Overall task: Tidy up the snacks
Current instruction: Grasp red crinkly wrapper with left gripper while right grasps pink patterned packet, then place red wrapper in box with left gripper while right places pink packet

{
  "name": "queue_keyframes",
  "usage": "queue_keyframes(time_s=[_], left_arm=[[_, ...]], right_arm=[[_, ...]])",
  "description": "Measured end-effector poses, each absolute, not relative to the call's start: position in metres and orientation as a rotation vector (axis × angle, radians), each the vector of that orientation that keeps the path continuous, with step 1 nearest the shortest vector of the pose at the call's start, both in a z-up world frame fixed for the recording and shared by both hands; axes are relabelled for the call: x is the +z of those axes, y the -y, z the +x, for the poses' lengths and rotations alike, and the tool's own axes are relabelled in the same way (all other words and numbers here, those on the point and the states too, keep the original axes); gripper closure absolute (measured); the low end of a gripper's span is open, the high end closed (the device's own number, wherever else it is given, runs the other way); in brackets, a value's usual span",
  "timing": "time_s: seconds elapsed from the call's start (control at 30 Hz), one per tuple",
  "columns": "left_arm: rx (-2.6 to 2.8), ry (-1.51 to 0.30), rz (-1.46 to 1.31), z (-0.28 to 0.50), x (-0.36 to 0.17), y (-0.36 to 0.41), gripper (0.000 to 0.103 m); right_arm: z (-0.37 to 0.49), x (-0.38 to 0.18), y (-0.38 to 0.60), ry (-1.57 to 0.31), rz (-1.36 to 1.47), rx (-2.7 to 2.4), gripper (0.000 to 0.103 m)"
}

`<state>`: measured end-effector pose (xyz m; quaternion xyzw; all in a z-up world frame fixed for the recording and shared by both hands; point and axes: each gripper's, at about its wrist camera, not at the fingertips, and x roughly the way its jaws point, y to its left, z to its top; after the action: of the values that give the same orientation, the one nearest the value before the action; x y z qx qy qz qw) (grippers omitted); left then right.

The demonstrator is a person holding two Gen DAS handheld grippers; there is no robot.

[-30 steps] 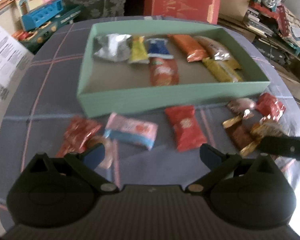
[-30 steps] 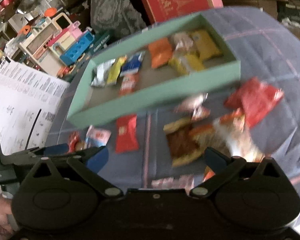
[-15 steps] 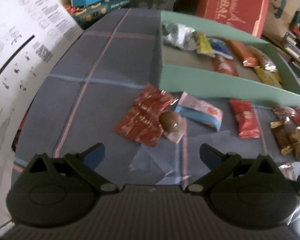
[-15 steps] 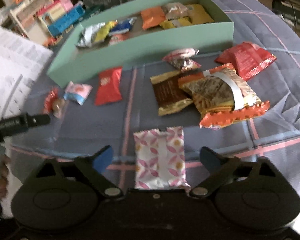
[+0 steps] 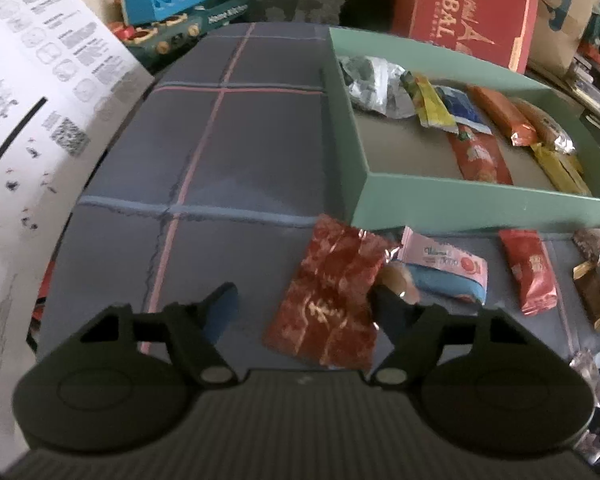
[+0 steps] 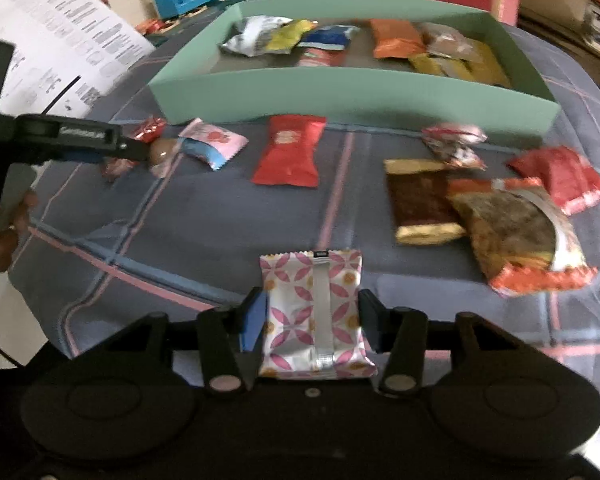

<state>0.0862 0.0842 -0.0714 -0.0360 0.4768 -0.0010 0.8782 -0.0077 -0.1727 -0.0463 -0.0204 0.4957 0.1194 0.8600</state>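
Note:
A crinkled red foil packet (image 5: 328,300) lies on the grey checked cloth between the fingers of my left gripper (image 5: 304,300), whose jaws are closing. Its right finger (image 5: 384,308) is at the packet's edge beside a round brown candy (image 5: 398,280); its left finger stands apart from the packet. My right gripper (image 6: 314,320) is closing around a white packet with pink petals (image 6: 312,304). The pads sit right at its sides and the packet lies flat and uncrumpled. The mint-green box (image 5: 460,204) (image 6: 340,92) behind holds several snacks.
Loose on the cloth are a pink-and-blue packet (image 6: 212,146), a red packet (image 6: 290,150), a brown-and-gold packet (image 6: 420,200), an orange-edged packet (image 6: 516,236) and another red one (image 6: 560,176). A printed white sheet (image 5: 28,120) hangs at the left. Toys and a red carton (image 5: 460,12) stand behind.
Both grippers came down toward the cloth and narrowed their jaws. The left swung leftward from facing the box to the red foil packet. The right now frames the pink-patterned packet.

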Motion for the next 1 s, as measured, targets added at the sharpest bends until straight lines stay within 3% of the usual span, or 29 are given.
queue_keyframes(time_s=[0.1, 0.17, 0.23, 0.67, 1.0], left_arm=[[-0.013, -0.99, -0.082, 0.091, -0.076, -0.086, 0.036], [-0.028, -0.972, -0.065, 0.091, -0.075, -0.084, 0.062], [-0.05, -0.966, -0.078, 0.088, -0.075, -0.084, 0.064], [-0.087, -0.941, -0.146, 0.054, -0.051, -0.085, 0.065], [-0.128, -0.848, -0.094, 0.093, -0.001, -0.054, 0.064]], right_arm=[[-0.001, -0.046, 0.166, -1.044, -0.045, 0.257, 0.054], [0.003, -0.046, 0.161, -1.046, -0.047, 0.257, 0.054], [0.005, -0.046, 0.159, -1.048, -0.045, 0.257, 0.054], [0.017, -0.028, 0.168, -0.992, 0.067, 0.271, 0.054], [0.059, 0.018, 0.19, -0.877, 0.185, 0.255, 0.054]])
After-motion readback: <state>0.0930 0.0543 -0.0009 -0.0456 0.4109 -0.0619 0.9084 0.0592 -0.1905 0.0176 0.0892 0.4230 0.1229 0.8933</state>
